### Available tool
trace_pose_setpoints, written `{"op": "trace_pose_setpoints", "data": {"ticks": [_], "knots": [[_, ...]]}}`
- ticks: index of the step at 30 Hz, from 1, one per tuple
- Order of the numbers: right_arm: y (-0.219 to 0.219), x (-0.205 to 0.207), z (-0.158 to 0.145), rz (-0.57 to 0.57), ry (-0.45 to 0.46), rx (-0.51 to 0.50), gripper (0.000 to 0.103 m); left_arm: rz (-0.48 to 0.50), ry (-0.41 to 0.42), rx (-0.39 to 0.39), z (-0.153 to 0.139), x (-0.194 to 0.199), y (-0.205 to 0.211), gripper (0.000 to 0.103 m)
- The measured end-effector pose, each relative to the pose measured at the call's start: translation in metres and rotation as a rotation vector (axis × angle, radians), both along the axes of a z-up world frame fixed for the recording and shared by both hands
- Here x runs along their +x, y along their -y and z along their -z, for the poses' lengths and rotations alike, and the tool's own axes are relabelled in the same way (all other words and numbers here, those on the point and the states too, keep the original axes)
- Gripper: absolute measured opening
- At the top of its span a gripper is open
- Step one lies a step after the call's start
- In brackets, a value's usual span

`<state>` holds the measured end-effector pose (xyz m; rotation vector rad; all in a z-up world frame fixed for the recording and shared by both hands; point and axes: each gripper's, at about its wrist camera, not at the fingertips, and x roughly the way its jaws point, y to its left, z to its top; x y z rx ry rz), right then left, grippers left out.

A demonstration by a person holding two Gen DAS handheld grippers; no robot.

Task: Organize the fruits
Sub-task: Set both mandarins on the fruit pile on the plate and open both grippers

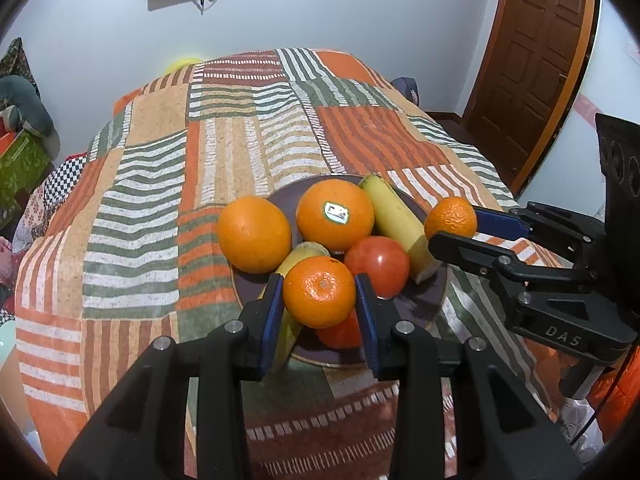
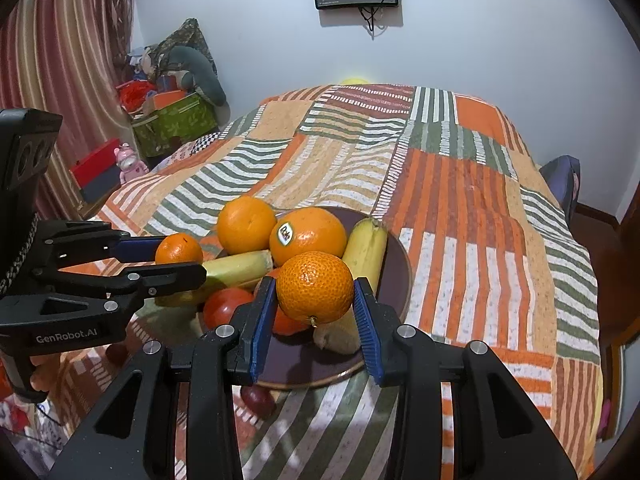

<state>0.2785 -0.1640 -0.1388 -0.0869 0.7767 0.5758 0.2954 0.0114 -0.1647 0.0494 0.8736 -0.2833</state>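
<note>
A dark purple plate (image 1: 424,300) (image 2: 396,264) sits on a patchwork-covered bed and holds two big oranges (image 1: 335,214) (image 2: 308,236), two bananas (image 1: 398,222) (image 2: 366,250) and red tomatoes (image 1: 378,264) (image 2: 226,306). My left gripper (image 1: 319,294) is shut on a mandarin (image 1: 319,292), held over the plate's near side; it also shows in the right wrist view (image 2: 179,250). My right gripper (image 2: 315,294) is shut on another mandarin (image 2: 315,286), held above the plate; in the left wrist view this mandarin (image 1: 451,217) is at the plate's right edge.
The striped patchwork bedspread (image 1: 224,152) (image 2: 460,208) stretches far behind the plate. A small dark red fruit (image 2: 259,398) lies on the cover by the plate's near rim. Boxes and soft toys (image 2: 176,112) are piled left of the bed. A brown door (image 1: 532,68) stands at right.
</note>
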Motion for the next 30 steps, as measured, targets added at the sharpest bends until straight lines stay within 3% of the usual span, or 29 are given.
{"op": "trace_pose_setpoints", "data": {"ticks": [18, 30], "knots": [[-0.015, 0.029, 0.013, -0.030, -0.014, -0.035, 0.035, 0.002, -0.042, -0.025, 0.021, 0.032, 0.002, 0.035], [-0.017, 0.033, 0.021, -0.036, -0.026, -0.038, 0.036, 0.004, -0.050, -0.001, 0.030, 0.037, 0.004, 0.035]]}}
